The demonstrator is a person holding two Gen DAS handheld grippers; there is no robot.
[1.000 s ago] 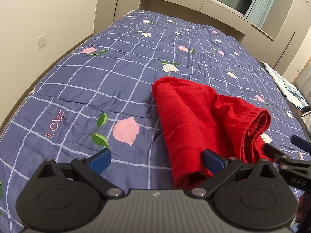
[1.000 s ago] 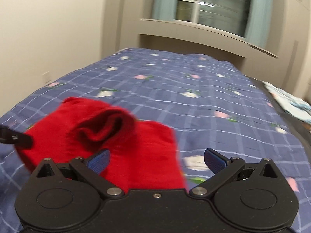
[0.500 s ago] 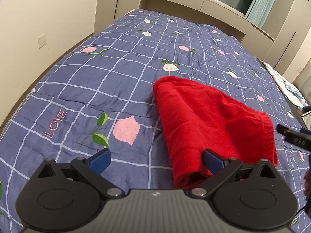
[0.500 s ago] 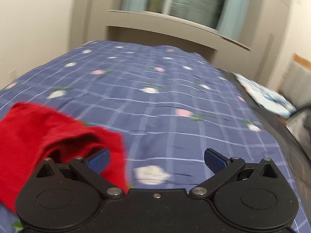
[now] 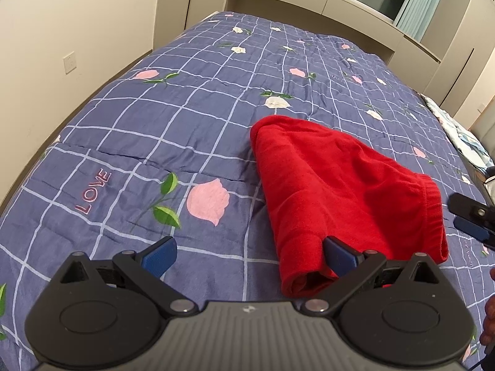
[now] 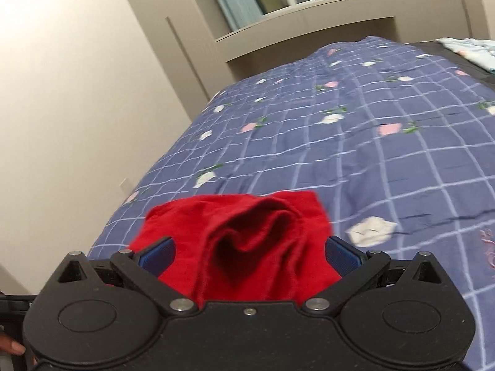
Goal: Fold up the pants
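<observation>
The red pants (image 5: 337, 191) lie in a folded bundle near the bed's (image 5: 185, 117) front edge, both the left gripper (image 5: 247, 255) and right gripper (image 6: 249, 255) spread wide and empty, so folding looks nearly finished, needing perhaps only a final smoothing press.
</observation>
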